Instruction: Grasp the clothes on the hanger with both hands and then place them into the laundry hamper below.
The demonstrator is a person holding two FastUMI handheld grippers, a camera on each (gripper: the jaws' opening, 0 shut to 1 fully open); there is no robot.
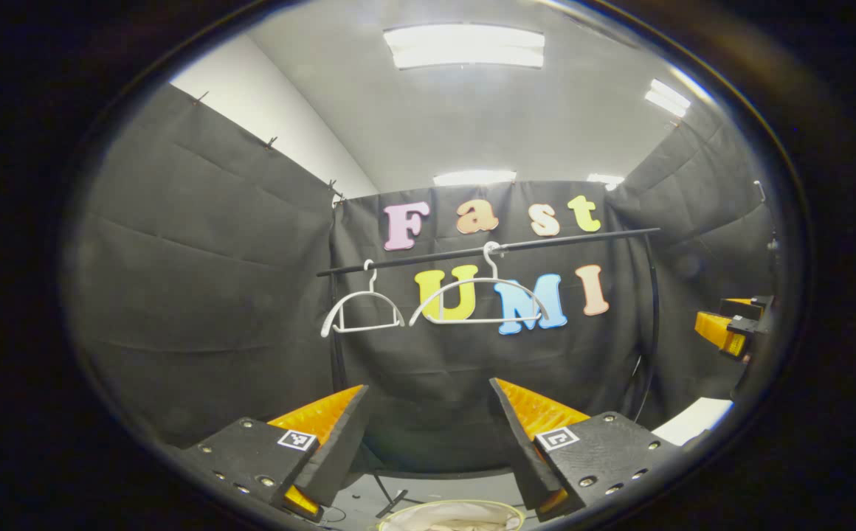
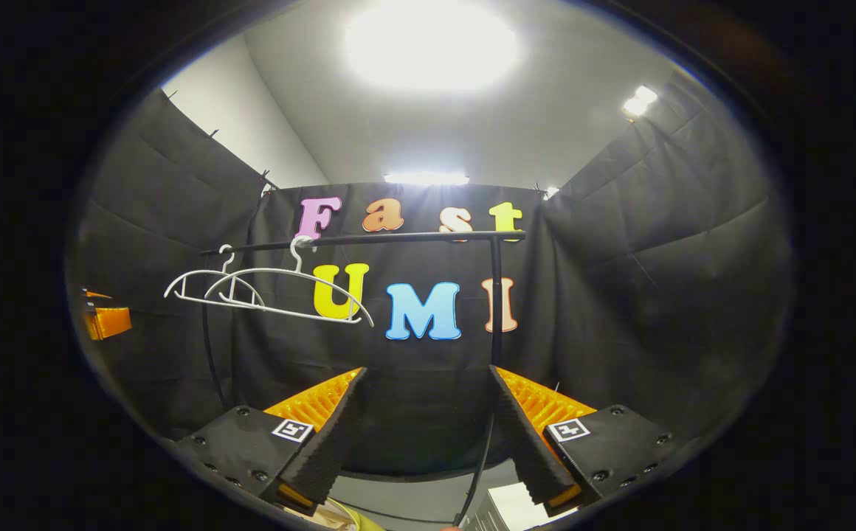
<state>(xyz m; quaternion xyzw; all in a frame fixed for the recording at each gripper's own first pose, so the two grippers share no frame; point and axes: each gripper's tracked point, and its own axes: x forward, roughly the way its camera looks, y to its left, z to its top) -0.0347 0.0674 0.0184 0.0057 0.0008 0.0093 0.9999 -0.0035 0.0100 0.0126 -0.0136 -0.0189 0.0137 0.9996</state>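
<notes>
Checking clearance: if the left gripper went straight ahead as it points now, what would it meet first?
Probably the black cloth wall; nothing sits between the open jaws of the left gripper. The hangers hang above that line. Depth unclear.

Left gripper: two wedge fingers showing ribbed inner faces, sitting on flat black mounts dotted with silver screws, each mount carrying small square black-and-white marker. Right gripper: repeating same build, ribbed wedges, screwed mounts, square markers.
</notes>
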